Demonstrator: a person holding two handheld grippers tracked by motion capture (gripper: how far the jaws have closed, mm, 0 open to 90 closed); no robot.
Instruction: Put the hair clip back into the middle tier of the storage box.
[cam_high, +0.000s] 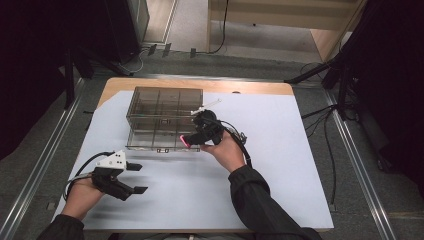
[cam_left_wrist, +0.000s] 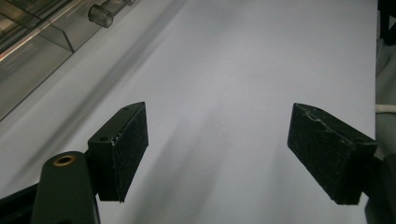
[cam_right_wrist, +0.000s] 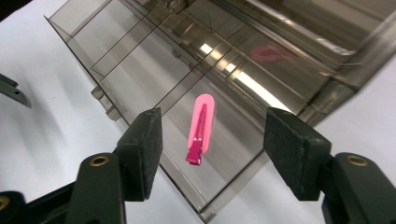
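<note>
hair clip (cam_right_wrist: 200, 128): pink, long and narrow, darker magenta metal clasp on top
state: lying loose, apart from the pads
pose: flat
place: in the near right compartment of the pulled-out drawer (cam_right_wrist: 140, 70) of the smoky clear organiser box (cam_high: 165, 102)

A wooden counter (cam_high: 175, 83) under a pale sheet (cam_high: 280, 165) stands on grey carpet floor (cam_high: 45, 145) edged by metal rails (cam_high: 360, 165), with black drapes (cam_high: 30, 60) at both sides, light wooden furniture (cam_high: 280, 20) behind, and cables (cam_high: 327, 145) trailing across the floor.
</note>
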